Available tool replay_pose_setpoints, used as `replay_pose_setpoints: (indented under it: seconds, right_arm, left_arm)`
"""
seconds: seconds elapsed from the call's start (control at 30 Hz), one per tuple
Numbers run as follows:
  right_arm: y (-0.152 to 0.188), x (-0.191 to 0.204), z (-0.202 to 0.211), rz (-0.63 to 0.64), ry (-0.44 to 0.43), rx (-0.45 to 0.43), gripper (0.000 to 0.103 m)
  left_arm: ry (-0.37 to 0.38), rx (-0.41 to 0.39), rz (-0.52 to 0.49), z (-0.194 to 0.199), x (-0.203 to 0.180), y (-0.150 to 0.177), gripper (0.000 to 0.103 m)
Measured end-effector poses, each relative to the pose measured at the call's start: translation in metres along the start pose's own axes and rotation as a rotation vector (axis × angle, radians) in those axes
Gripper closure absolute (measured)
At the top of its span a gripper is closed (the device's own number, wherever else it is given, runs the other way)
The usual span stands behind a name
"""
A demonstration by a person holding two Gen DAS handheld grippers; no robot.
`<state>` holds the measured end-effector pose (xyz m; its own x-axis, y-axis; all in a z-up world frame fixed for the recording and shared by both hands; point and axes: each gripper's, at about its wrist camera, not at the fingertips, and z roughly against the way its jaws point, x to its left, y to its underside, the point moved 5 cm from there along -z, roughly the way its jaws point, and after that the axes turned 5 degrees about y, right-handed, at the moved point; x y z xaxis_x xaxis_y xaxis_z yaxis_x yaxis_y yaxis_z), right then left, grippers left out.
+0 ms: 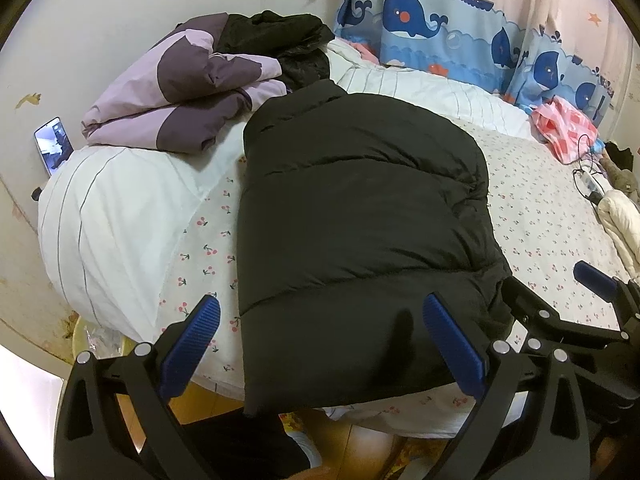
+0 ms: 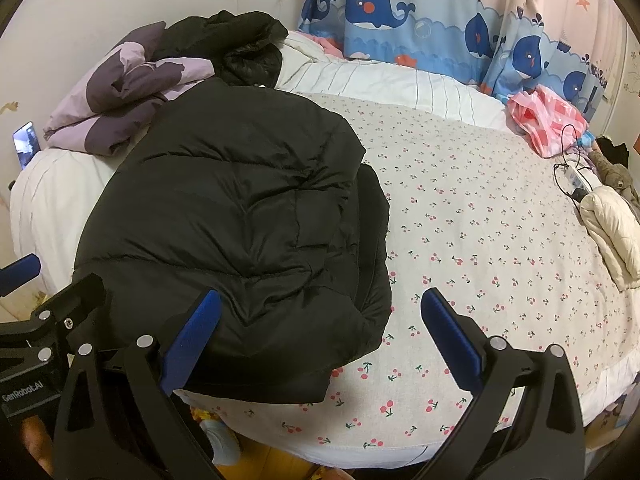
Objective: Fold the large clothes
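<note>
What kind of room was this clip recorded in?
Most likely a bedroom in a home. A bed with a cherry-print sheet fills both views, a whale-pattern curtain hangs behind it, and a folded purple quilt is stacked beside the black puffer jacket being folded.

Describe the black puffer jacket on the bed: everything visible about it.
The black puffer jacket is quilted in horizontal padded bands, of matte, slightly creased fabric. It lies flat on the cherry-print sheet, sides folded inward into a long narrow shape, collar at the far end, hem at the bed's near edge. One folded layer shows at its right side. Both grippers hang above the hem with jaws open, gripping nothing.
</note>
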<state>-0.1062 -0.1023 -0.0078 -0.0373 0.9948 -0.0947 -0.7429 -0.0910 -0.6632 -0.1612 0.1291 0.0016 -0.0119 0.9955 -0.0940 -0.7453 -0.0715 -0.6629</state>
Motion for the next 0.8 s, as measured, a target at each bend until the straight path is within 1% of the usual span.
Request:
replay_pose_setpoints:
  seconds: [0.8]
  right_arm:
    - [0.0018,0.0035,-0.0071,0.005,0.006,0.008,0.006]
  left_arm:
    - [-0.004,-0.002,0.001,-0.0049,0.0037,-0.0028,0.006]
